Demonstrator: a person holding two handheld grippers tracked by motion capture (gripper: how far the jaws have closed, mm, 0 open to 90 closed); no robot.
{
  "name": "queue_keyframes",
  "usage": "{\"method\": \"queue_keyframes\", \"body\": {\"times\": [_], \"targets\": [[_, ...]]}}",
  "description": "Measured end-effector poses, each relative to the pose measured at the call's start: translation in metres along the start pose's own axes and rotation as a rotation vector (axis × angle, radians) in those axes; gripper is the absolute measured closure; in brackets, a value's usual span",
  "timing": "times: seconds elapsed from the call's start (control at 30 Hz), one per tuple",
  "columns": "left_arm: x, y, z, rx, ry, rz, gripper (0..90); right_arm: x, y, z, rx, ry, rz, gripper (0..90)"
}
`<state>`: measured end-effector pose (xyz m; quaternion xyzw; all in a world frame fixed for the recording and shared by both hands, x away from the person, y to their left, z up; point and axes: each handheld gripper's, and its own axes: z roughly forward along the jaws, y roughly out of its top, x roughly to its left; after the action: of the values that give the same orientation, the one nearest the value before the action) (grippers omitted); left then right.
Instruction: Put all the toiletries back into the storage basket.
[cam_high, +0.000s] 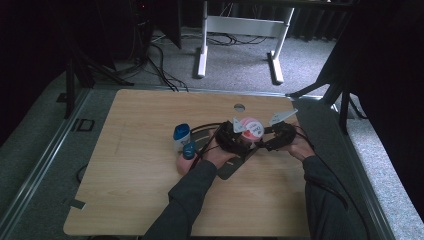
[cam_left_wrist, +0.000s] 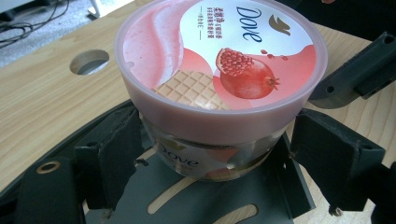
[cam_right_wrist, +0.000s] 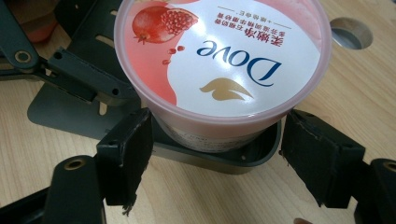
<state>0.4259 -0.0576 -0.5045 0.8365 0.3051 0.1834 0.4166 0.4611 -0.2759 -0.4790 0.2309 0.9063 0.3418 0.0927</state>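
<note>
jar base: hidden by jaws | lid small print: unreadable

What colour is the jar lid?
Pink rim; the lid top is pink and white with a pomegranate picture and blue Dove lettering. Clearest in the left gripper view.

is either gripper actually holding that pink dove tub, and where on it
The left gripper clamps the Dove tub by its clear body just under the pink lid. The right gripper flanks the tub below the lid rim; its pads look just clear.
</note>
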Motion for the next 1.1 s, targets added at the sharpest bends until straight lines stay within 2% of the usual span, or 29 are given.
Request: {"method": "queue_keyframes", "body": {"times": [0.47,0.6,0.73,1.0,1.1], "targets": [[-0.002,-0.007,0.01,0.031,0.011,-0.024,17.1,-0.001,-0.003,0.009,0.052,-0.017,-0.009,28.3],[-0.002,-0.012,0.014,0.043,0.011,-0.032,17.2,0.0,-0.005,0.014,0.068,-0.015,0.001,28.3],[-0.003,-0.013,0.015,0.049,0.008,-0.033,17.2,0.0,-0.008,0.017,0.072,-0.01,0.005,28.3],[-0.002,-0.015,0.017,0.055,-0.014,-0.067,17.1,0.002,-0.011,0.021,0.092,-0.009,0.014,28.3],[-0.002,-0.019,0.019,0.076,-0.017,-0.066,17.2,0.003,-0.012,0.021,0.085,-0.006,0.009,29.4]]}}
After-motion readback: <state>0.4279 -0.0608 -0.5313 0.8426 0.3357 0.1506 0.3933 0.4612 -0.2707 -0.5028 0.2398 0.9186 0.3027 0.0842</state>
